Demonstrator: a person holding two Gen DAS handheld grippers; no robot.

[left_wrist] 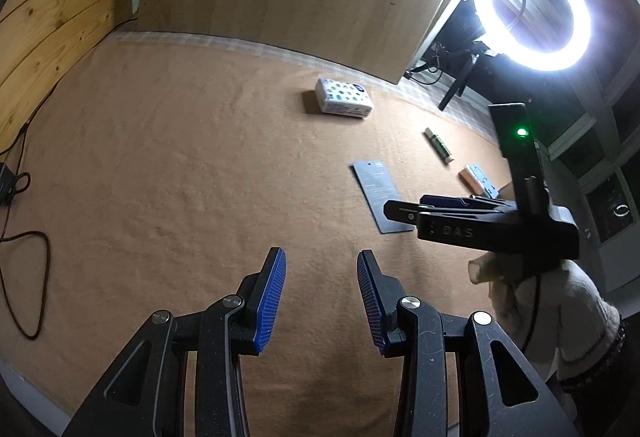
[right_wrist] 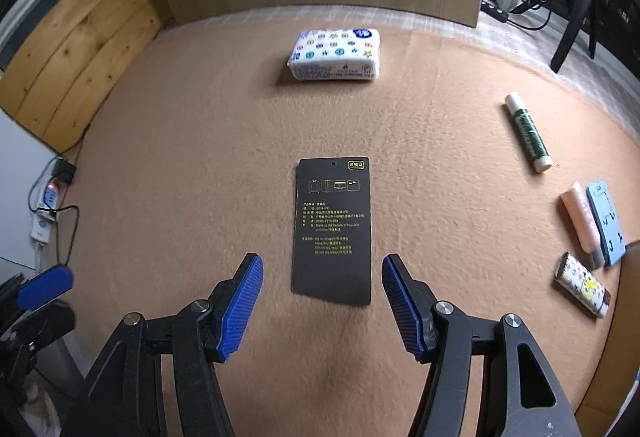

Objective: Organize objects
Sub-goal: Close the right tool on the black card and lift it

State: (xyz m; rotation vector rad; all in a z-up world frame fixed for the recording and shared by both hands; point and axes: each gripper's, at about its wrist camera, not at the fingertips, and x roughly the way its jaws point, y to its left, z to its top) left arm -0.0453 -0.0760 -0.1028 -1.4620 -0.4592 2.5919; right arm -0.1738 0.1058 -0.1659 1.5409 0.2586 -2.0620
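Item of interest: one black card (right_wrist: pixel 333 231), a printed garment tag, lying flat on the tan felt tabletop (right_wrist: pixel 200 165). It sits directly ahead of your right gripper (right_wrist: pixel 322 307), its near edge falling in the gap between the blue fingers (right_wrist: pixel 240 307), its long axis running near-to-far, in line with the way the gripper points. Your right fingers stand about half open, wider than the card's short side, with nothing held and nothing touched.

Your left gripper (left_wrist: pixel 321 303) points at bare felt to the left of the card and well apart from it; its fingers are partly open, narrower than the right's, and empty. The right hand is the nearer, so the card looks like its pick. Being thin and flat, the card may be hard to lift by its edges.

Count on the tabletop:
- Black card: one, centre.
- Tissue pack (right_wrist: pixel 334 55), white with coloured prints: one, far centre.
- Green-and-white stick (right_wrist: pixel 528 133): one, right.
- Pink tube (right_wrist: pixel 582 223): one, right, touching or just beside the next item.
- Blue flat piece (right_wrist: pixel 606 223): one, right edge.
- Patterned lighter-like item (right_wrist: pixel 582 289): one, near right.
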